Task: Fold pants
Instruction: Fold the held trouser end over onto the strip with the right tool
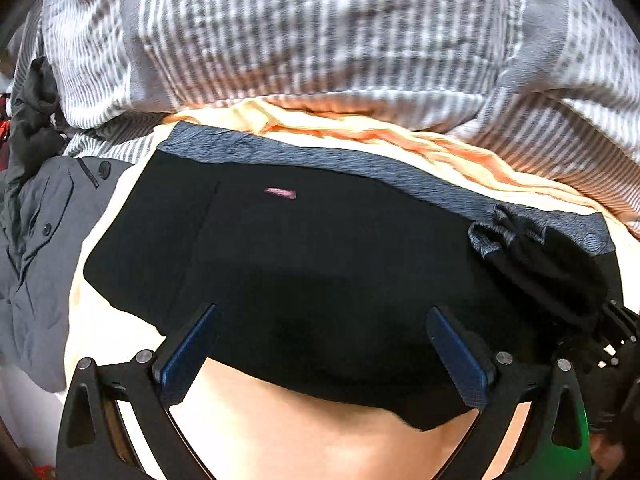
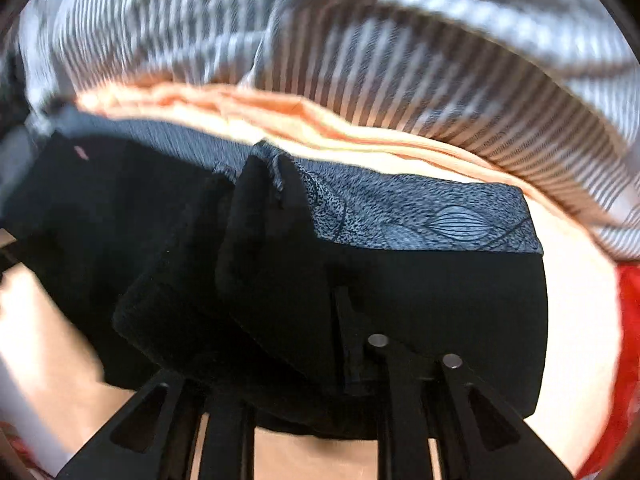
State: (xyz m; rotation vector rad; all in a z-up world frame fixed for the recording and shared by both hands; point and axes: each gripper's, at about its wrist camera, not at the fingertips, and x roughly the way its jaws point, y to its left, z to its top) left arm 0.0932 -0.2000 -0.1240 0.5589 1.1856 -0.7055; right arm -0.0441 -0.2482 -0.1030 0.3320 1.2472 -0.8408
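Black pants (image 1: 320, 260) with a grey patterned waistband (image 1: 360, 164) lie spread on a cream sheet (image 1: 320, 440). My left gripper (image 1: 326, 344) hovers over their near edge, open, its blue pads wide apart with nothing pinched. At the right edge my right gripper (image 1: 612, 336) has a raised fold of the black cloth running into it. In the right wrist view that fold of the pants (image 2: 440, 300) drapes over my right gripper (image 2: 288, 320) and hides one finger. The jaws stand narrow with the cloth between them. The waistband (image 2: 420, 216) lies just beyond.
A grey-and-white striped duvet (image 1: 320, 40) is heaped along the far side, also seen as the duvet (image 2: 440, 80). Orange-cream bedding (image 1: 400, 136) lies under it. A grey jacket (image 1: 40, 240) sits at the left, and something red (image 2: 628, 340) at the right.
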